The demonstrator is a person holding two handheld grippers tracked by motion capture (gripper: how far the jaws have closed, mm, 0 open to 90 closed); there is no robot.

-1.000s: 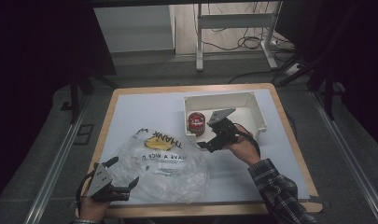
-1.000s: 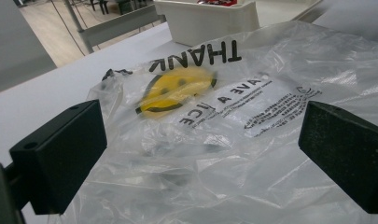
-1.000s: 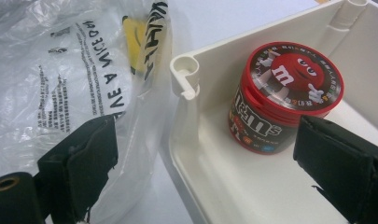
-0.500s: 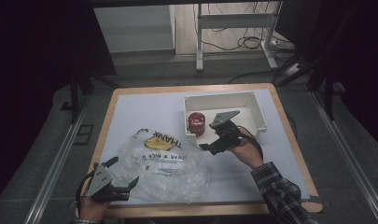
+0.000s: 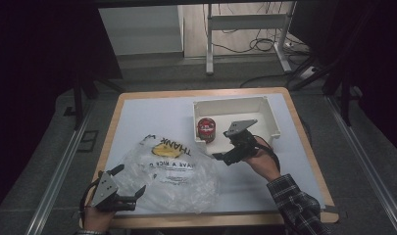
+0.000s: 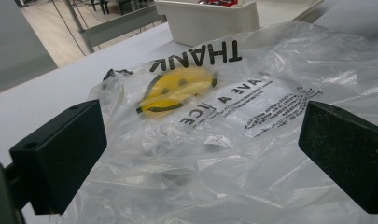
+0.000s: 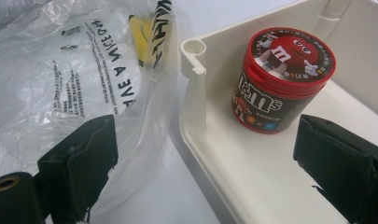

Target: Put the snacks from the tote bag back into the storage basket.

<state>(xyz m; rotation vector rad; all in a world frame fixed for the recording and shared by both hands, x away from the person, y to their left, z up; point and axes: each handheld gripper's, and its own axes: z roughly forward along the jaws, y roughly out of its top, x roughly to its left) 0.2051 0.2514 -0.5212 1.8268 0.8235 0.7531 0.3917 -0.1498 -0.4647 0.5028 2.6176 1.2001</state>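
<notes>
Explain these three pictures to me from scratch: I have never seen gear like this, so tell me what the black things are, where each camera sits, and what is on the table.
A person sits at a table and holds a hand tool with two black jaws in each hand.

The high view looks down from above. There the left gripper sits at the edge of a clear plastic bag with a yellow smiley. The right gripper is beside a white bin.

Each of the other two cameras rides on one gripper and looks along its jaws. Both grippers are open and hold nothing. In the right gripper view, a red candy tub stands in the bin.
</notes>
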